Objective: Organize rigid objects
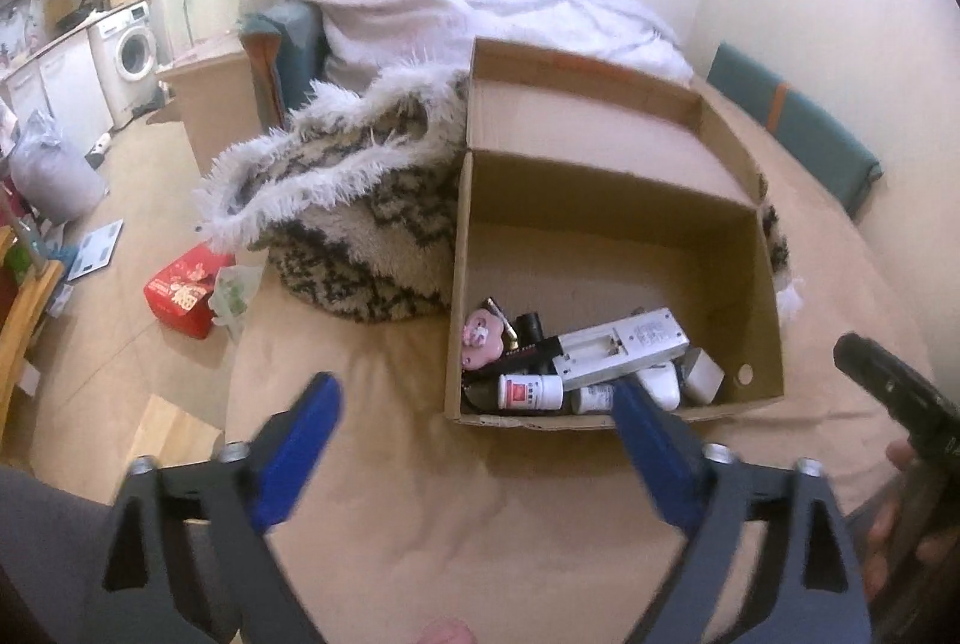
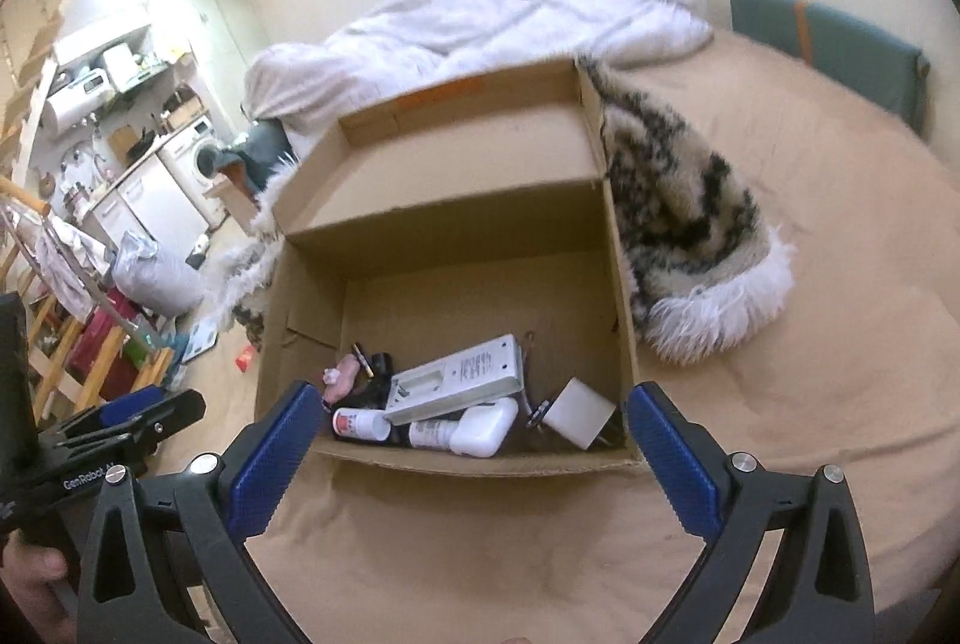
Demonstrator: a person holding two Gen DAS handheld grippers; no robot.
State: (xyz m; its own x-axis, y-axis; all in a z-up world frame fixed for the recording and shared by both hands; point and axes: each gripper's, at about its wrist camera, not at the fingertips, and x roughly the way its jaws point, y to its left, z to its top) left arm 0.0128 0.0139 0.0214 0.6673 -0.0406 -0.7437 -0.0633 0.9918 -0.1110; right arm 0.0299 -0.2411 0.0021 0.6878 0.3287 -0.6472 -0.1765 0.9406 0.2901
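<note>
An open cardboard box (image 1: pixel 774 320) (image 2: pixel 624 320) rests on a tan bed sheet. At its near end lie a white remote-like device (image 1: pixel 624 344) (image 2: pixel 462 374), a small white bottle with a red label (image 1: pixel 531 392) (image 2: pixel 360 423), a white square adapter (image 1: pixel 702 374) (image 2: pixel 579 413), a pink item (image 1: pixel 480 338) (image 2: pixel 342 383) and some dark pieces. My left gripper (image 1: pixel 474 401) hangs open in front of the box, nothing between its blue fingers (image 1: pixel 300 458). My right gripper (image 2: pixel 474 404) is likewise open and empty before the box's near wall.
A black-and-cream shaggy rug (image 1: pixel 360 224) (image 2: pixel 690 206) lies crumpled against the box. A white blanket (image 1: pixel 480 2) (image 2: pixel 492 20) is heaped behind. The bed's left edge drops to a floor holding a red box (image 1: pixel 186 296). A kitchen with a washing machine (image 1: pixel 135 47) lies far left.
</note>
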